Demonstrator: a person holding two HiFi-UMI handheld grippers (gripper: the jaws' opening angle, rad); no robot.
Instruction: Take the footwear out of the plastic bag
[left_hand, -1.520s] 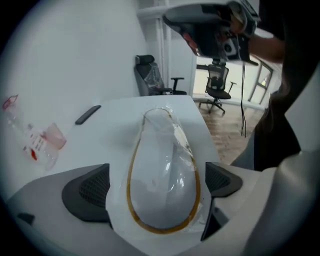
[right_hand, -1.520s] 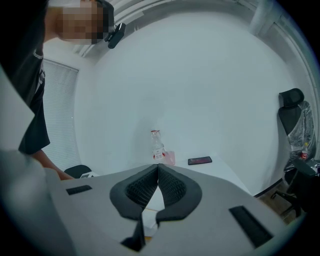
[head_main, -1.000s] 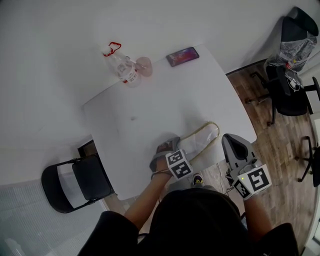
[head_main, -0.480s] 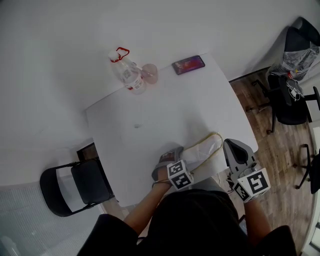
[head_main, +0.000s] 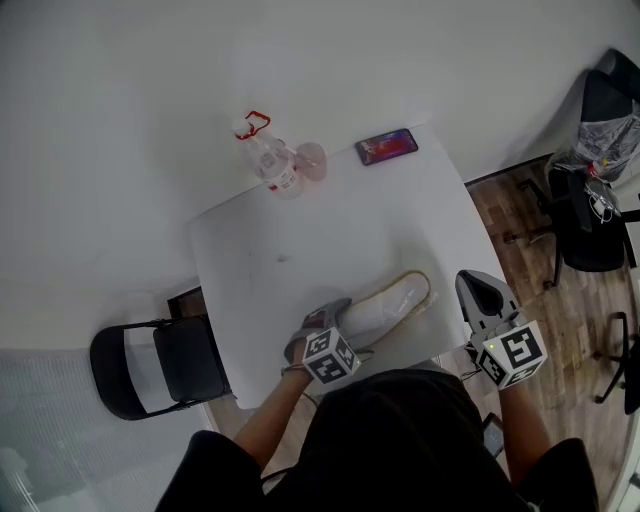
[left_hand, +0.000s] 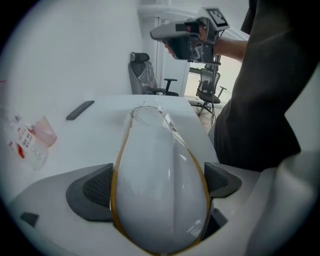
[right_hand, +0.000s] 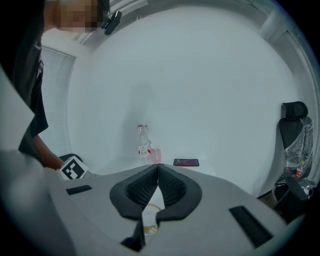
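Observation:
A pale slipper (head_main: 392, 298) with a tan rim, wrapped in a clear plastic bag, lies near the front edge of the white table (head_main: 250, 260). My left gripper (head_main: 330, 320) is shut on its near end. In the left gripper view the slipper (left_hand: 157, 185) fills the gap between the two dark pads (left_hand: 92, 192), and clear film glints at its far end. My right gripper (head_main: 480, 285) hovers off the table's right edge, shut and empty. Its jaws (right_hand: 158, 167) meet tip to tip, and a bit of the tan rim (right_hand: 148, 227) shows below them.
At the table's far side stand a clear bottle with a red cap (head_main: 272, 160), a pink cup (head_main: 312, 160) and a dark phone (head_main: 386, 146). A black folding chair (head_main: 150, 370) stands at the left. Office chairs (head_main: 590, 220) stand on the wood floor at the right.
My left gripper has shifted left and lifted a little, dragging the slipper's near end with it. The right gripper has drifted slightly outward, still shut. The head view has shifted too.

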